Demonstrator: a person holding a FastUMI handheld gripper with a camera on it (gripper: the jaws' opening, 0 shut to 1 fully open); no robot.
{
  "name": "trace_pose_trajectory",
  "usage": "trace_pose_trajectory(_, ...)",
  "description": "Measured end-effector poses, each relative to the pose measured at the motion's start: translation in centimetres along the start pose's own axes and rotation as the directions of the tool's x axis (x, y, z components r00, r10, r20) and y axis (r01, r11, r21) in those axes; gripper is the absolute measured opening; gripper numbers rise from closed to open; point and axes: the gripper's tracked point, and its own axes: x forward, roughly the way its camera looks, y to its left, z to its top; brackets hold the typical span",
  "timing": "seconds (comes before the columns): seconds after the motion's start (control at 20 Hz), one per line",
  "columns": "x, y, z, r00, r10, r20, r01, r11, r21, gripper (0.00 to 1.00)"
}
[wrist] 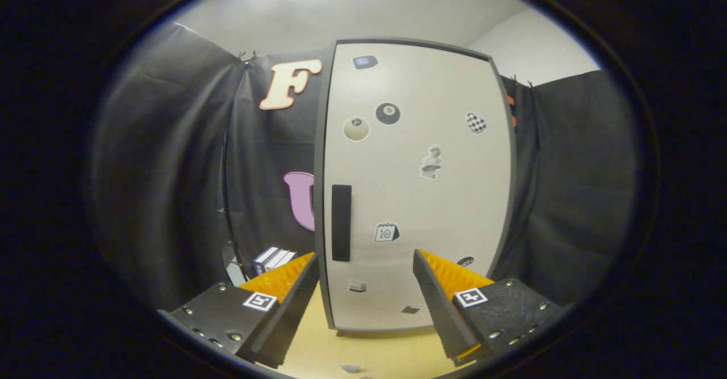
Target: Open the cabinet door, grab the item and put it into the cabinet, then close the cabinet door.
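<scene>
Gripper [363, 265] with its two fingers spread wide and holding nothing, pointed at the front of a small cabinet [417, 186] that stands on a pale wooden tabletop [369, 353]. Cabinet door [420, 197]: shut, light-coloured, dotted with stickers. Door handle [341, 223]: a dark upright bar near the door's left edge, just beyond the tip of the left finger and well to the left of the midline between the fingers. Item to be stored: probably the small box [272, 259] lying on the table to the left of the cabinet, partly hidden behind the left finger; its exact kind cannot be told. By the look of things the task stands at its first step, the door not yet opened.

Likely faults from this position: because the handle sits off-centre, a straight advance would bring the left finger against the door face or handle rather than astride it, and the light cabinet could slide on the smooth tabletop. A pull made off the hinge arc might let the fingers slip from the narrow bar. A wide door swing toward the left could also sweep the box aside.
</scene>
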Motion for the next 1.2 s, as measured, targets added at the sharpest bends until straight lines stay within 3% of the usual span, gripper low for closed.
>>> trace_pose_trajectory(0.65, 12.3, 3.8, -1.0, 0.999, 0.051, -0.018, -0.05, 0.998, 0.043, 0.97)
trace_pose_trajectory(0.8, 13.3, 3.6, -1.2, 0.999, 0.031, -0.018, -0.03, 0.999, 0.042, 0.65)
trace_pose_trajectory(0.85, 13.1, 3.5, -1.3, 0.999, 0.022, -0.032, -0.021, 0.999, 0.039, 0.65)
trace_pose_trajectory(1.0, 13.5, 3.7, -1.4, 0.999, 0.022, -0.034, -0.02, 0.998, 0.058, 0.35)
trace_pose_trajectory(1.05, 13.3, 3.9, -1.7, 0.999, 0.027, -0.045, -0.024, 0.997, 0.07, 0.35)
trace_pose_trajectory(1.1, 13.5, 4.0, -1.6, 0.998, 0.031, -0.048, -0.027, 0.996, 0.085, 0.28)
trace_pose_trajectory(1.2, 13.1, 3.8, -1.5, 0.997, 0.039, -0.064, -0.033, 0.994, 0.1, 0.28)
